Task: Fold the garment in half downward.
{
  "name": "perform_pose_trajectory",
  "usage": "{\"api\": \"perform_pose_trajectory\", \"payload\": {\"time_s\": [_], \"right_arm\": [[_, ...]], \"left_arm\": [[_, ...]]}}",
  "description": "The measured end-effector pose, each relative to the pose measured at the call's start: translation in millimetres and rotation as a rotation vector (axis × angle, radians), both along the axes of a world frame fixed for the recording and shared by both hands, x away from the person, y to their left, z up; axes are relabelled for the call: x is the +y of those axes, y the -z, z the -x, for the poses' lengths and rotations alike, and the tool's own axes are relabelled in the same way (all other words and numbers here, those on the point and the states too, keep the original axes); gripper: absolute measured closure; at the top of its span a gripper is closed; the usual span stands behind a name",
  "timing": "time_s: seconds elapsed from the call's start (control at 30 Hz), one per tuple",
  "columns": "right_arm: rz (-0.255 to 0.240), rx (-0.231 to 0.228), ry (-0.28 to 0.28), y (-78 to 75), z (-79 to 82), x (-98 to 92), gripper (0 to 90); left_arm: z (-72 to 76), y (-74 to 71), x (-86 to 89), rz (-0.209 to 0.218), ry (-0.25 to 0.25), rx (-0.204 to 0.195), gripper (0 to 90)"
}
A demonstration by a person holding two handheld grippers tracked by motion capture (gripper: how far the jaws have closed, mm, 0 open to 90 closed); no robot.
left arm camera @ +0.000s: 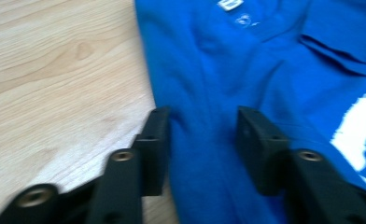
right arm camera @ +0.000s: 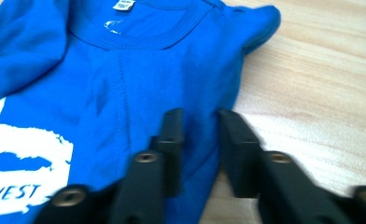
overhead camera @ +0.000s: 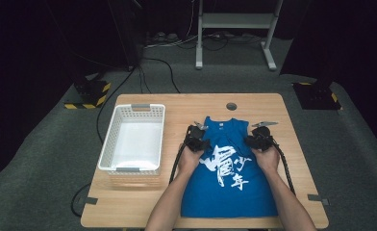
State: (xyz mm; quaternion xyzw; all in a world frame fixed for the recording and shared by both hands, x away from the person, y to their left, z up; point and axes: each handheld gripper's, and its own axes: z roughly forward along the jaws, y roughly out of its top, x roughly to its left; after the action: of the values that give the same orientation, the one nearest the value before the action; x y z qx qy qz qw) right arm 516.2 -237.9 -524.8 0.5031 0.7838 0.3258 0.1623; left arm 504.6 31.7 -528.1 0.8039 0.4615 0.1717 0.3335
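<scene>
As seen from the high view, the blue shirt (overhead camera: 227, 173) lies flat, collar away, each gripper at one side edge. Left gripper (left arm camera: 202, 135): jaws part-open, straddling the left edge fabric. Right gripper (right arm camera: 200, 135): jaws narrower, astride the right edge; grip uncertain.

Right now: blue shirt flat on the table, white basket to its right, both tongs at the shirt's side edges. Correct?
Wrong on one point: the basket sits to the left of the shirt, as the high view shows. The shirt does lie flat on the table, with both tongs at its side edges.
</scene>
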Motion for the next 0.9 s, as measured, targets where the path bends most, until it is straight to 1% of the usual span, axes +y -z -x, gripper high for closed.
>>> {"api": "perform_pose_trajectory", "payload": {"time_s": [0.03,0.07,0.1,0.13,0.17,0.23,0.27,0.3,0.37,0.4,0.43,0.5,0.53,0.57,0.63,0.67,0.7,0.73,0.77,0.83,0.9], "right_arm": [[0.0,0.0,0.0,0.0,0.0,0.0,80.0],[-0.023,0.006,-0.004,0.8,1.0,-3.9,84.4],[-0.025,0.007,-0.012,0.8,1.4,-4.7,85.3],[-0.02,0.009,-0.014,0.5,2.2,-4.1,86.0],[-0.008,0.006,-0.021,0.2,2.9,-3.3,86.5],[0.01,0.0,-0.031,-0.4,4.3,-1.4,87.2],[0.017,-0.005,-0.037,-0.5,4.8,-1.2,87.4],[0.018,-0.006,-0.036,-0.5,5.4,-1.1,87.6],[0.011,-0.006,-0.035,-0.8,6.4,-2.2,87.7],[0.012,-0.008,-0.036,-1.8,6.9,-2.9,87.8],[0.013,-0.017,-0.039,-3.1,7.5,-3.8,87.8],[0.009,-0.021,-0.04,-5.0,8.2,-4.5,87.8],[0.004,-0.04,-0.047,-9.4,9.8,-5.5,87.9],[0.001,-0.049,-0.049,-11.7,10.8,-5.9,88.0],[-0.005,-0.062,-0.052,-15.7,12.5,-6.8,88.0],[-0.005,-0.062,-0.052,-15.7,12.5,-6.8,88.0],[-0.006,-0.069,-0.055,-19.5,14.0,-7.7,88.0],[-0.006,-0.069,-0.055,-19.5,14.0,-7.7,88.0],[0.001,-0.074,-0.06,-23.0,14.5,-9.2,88.0],[-0.003,-0.078,-0.06,-26.9,15.6,-10.5,88.0],[-0.005,-0.088,-0.063,-31.3,17.1,-11.4,88.0]], "left_arm": [[0.0,0.0,0.0,0.0,0.0,0.0,66.7],[0.4,-1.1,-0.8,0.005,0.024,0.013,71.9],[0.4,-1.2,-0.7,0.007,0.034,0.015,75.8],[0.4,-1.2,-0.7,0.007,0.034,0.015,78.2],[-0.7,-0.9,0.7,0.022,0.046,0.024,79.6],[-1.3,-1.0,1.4,0.028,0.049,0.029,81.6],[-2.1,-0.8,2.3,0.045,0.046,0.039,82.4],[-2.1,-0.8,2.3,0.045,0.046,0.039,83.1],[-4.3,-1.5,5.4,0.063,0.049,0.06,84.2],[-4.8,-2.1,6.7,0.062,0.049,0.063,84.5],[-4.9,-3.0,8.1,0.066,0.053,0.067,84.8],[-4.5,-4.2,9.5,0.073,0.055,0.063,85.0],[-3.1,-7.6,11.9,0.087,0.062,0.055,85.0],[-2.9,-9.7,12.6,0.09,0.065,0.053,85.1],[-2.9,-15.2,13.9,0.1,0.07,0.052,85.1],[-2.9,-15.2,13.9,0.1,0.07,0.052,85.1],[-2.0,-21.4,15.1,0.123,0.075,0.046,85.1],[-2.0,-21.4,15.1,0.123,0.075,0.046,85.1],[-1.4,-26.9,16.4,0.144,0.08,0.042,85.1],[-0.6,-31.2,17.4,0.159,0.082,0.038,85.1],[-0.3,-33.2,17.9,0.156,0.086,0.037,85.1]]}}
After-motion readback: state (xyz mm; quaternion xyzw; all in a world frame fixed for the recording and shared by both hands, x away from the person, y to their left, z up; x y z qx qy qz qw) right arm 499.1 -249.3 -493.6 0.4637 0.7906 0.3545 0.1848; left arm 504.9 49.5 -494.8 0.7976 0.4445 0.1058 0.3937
